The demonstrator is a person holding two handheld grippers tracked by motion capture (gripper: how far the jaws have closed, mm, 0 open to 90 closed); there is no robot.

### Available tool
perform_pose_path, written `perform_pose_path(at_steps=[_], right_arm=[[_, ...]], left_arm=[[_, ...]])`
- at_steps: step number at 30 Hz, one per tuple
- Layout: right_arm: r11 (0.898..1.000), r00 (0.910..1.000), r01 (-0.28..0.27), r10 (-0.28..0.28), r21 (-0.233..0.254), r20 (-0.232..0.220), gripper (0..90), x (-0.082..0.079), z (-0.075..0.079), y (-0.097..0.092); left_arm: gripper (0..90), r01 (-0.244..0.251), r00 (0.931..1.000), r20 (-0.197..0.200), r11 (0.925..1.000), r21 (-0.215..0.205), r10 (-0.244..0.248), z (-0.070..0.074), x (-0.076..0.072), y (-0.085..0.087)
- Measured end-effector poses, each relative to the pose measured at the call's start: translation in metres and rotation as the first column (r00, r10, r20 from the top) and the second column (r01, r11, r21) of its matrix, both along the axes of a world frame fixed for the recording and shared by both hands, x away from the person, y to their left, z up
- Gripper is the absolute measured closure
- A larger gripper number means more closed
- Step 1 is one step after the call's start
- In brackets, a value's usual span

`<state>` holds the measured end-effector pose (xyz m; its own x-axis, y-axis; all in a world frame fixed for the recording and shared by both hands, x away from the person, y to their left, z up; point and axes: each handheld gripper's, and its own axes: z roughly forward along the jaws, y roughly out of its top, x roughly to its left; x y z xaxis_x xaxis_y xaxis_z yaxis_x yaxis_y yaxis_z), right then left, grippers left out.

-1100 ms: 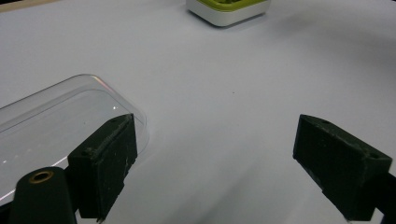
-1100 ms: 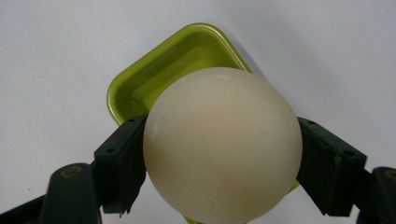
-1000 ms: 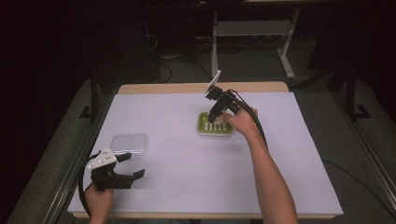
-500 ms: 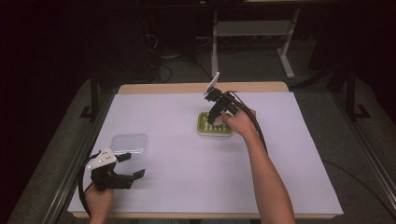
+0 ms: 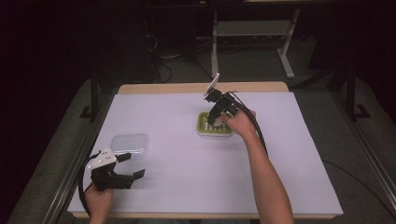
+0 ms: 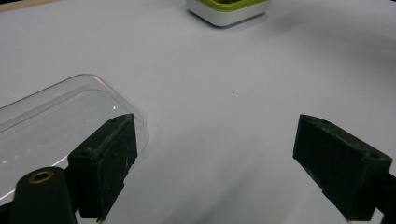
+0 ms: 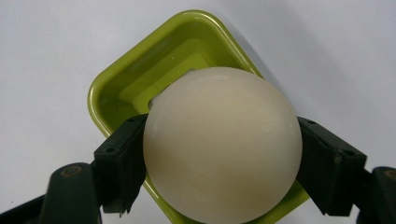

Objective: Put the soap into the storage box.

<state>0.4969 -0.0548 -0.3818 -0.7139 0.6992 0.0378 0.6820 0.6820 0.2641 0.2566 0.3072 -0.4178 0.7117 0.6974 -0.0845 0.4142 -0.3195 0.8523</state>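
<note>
Right tool (image 7: 219,154) is clamped on a cream-white ball (image 7: 222,144), one black jaw pressed to each side of it at its widest part. In the right tool's own view the ball sits directly over the green tray (image 7: 116,88), covering most of the tray's hollow; whether it rests on the tray floor or hangs just above it cannot be told. Being round, the ball has no long axis, so the move ahead seems to turn only on the straight up-and-down line between ball and tray. From above, the tray (image 5: 205,130) lies a little past the middle of the bench (image 5: 187,186), toward its far edge, with the right tool (image 5: 215,116) pointing down into it from the near right.

Well apart, close to the near left corner of the bench, the left tool (image 5: 133,169) rests low with its jaws spread wide and nothing between them. Just beyond it lies a clear plastic lid (image 5: 130,144), flat on the bench; in the left tool's view the lid (image 6: 56,116) is just beside one jaw. The right hand is plainly the nearer one to the tray.
</note>
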Motion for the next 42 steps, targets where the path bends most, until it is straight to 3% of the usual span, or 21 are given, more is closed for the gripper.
perform_pose_path(at_steps=[10, 21, 24, 28, 42], right_arm=[[1.0, 0.9996, 0.023, -0.023, -0.001, -0.016, 23.2, 0.0, -0.002, 0.0], [1.0, 0.9998, 0.004, -0.004, -0.007, -0.018, 23.2, 0.002, -0.008, 0.0], [1.0, 0.9991, 0.025, -0.025, -0.008, -0.034, 23.3, 0.001, -0.009, 0.0], [1.0, 0.9996, 0.02, -0.02, -0.007, -0.022, 23.2, 0.001, -0.012, -0.002], [1.0, 0.999, 0.017, -0.017, 0.002, -0.042, 23.2, 0.001, -0.017, -0.003]], left_arm=[[12.9, 0.001, 1.0, 0.002, 1.0, -0.003, -0.001, 0.0, 0.0, 0.0], [12.9, 0.0, 1.0, 0.002, 1.0, -0.004, 0.0, 0.0, 0.0, 0.0], [12.9, 0.001, 1.0, 0.002, 1.0, -0.004, -0.001, 0.0, 0.0, 0.0], [12.9, -0.001, 1.0, 0.001, 1.0, -0.005, 0.001, 0.0, 0.0, 0.0], [12.9, 0.003, 1.0, 0.002, 1.0, -0.002, -0.003, 0.0, 0.0, 0.0]])
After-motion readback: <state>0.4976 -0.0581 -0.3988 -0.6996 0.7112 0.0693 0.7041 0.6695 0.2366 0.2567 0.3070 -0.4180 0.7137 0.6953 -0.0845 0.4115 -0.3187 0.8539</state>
